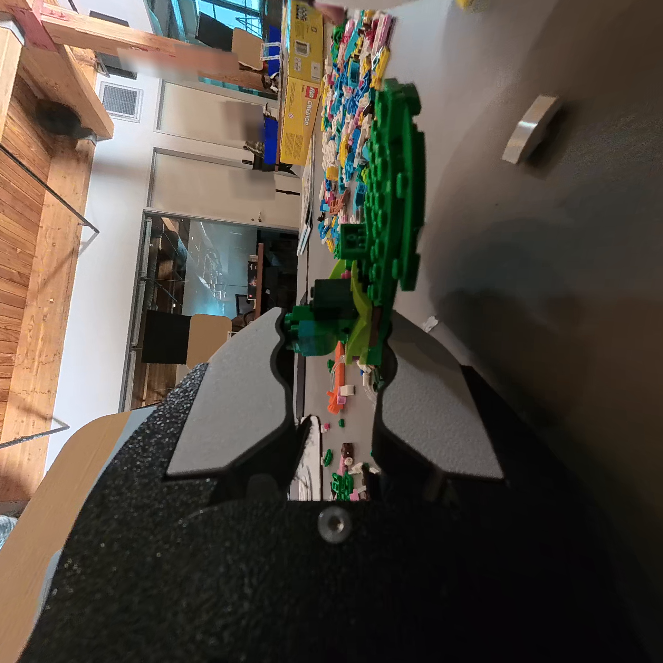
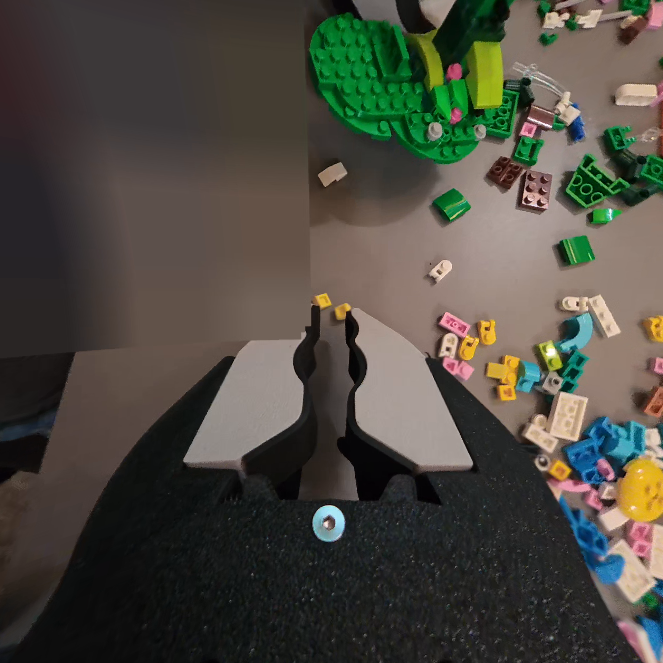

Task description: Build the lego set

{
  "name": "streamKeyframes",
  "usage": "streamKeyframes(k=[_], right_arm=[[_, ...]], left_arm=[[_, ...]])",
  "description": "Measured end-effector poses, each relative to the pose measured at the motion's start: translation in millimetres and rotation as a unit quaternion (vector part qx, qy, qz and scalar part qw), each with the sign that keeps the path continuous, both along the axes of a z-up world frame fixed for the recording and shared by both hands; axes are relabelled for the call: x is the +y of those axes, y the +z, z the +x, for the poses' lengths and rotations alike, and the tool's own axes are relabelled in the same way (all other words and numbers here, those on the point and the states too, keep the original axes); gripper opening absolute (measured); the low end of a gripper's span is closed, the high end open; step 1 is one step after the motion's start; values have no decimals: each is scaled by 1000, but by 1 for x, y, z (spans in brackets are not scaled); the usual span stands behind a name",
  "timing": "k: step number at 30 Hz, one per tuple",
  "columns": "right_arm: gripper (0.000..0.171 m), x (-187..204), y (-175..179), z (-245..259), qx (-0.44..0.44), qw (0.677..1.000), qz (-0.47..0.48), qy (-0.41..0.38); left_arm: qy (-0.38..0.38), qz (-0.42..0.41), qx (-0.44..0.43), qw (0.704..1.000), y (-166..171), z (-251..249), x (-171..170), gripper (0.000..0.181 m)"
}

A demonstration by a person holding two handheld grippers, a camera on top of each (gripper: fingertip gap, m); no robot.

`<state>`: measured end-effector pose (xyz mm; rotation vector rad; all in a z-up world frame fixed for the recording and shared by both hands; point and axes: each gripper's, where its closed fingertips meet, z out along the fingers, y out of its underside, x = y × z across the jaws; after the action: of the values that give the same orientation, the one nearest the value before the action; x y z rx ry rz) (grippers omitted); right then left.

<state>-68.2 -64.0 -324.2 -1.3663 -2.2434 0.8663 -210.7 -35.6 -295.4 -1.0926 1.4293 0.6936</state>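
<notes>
The green build (image 1: 391,201) is being gripped at its near end, by the lime and dark green part, between the fingers of the left hand-held gripper (image 1: 335,330), which is being held rolled sideways. Loose bricks (image 1: 349,118) are being crowded behind it on the grey desk (image 1: 502,251), beside a yellow box (image 1: 301,89). The right hand-held gripper (image 2: 332,312) is being held over the desk, narrowly parted and empty, with two yellow pieces (image 2: 321,300) lying just beyond its tips.
</notes>
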Motion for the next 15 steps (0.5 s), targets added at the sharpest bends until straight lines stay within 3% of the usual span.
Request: streamKeyframes(k=[15], right_arm=[[17,-14,-16,-2,-5,987,-12,-159]], left_arm=[[-6,1,5,1000,-1,4,-3,48]])
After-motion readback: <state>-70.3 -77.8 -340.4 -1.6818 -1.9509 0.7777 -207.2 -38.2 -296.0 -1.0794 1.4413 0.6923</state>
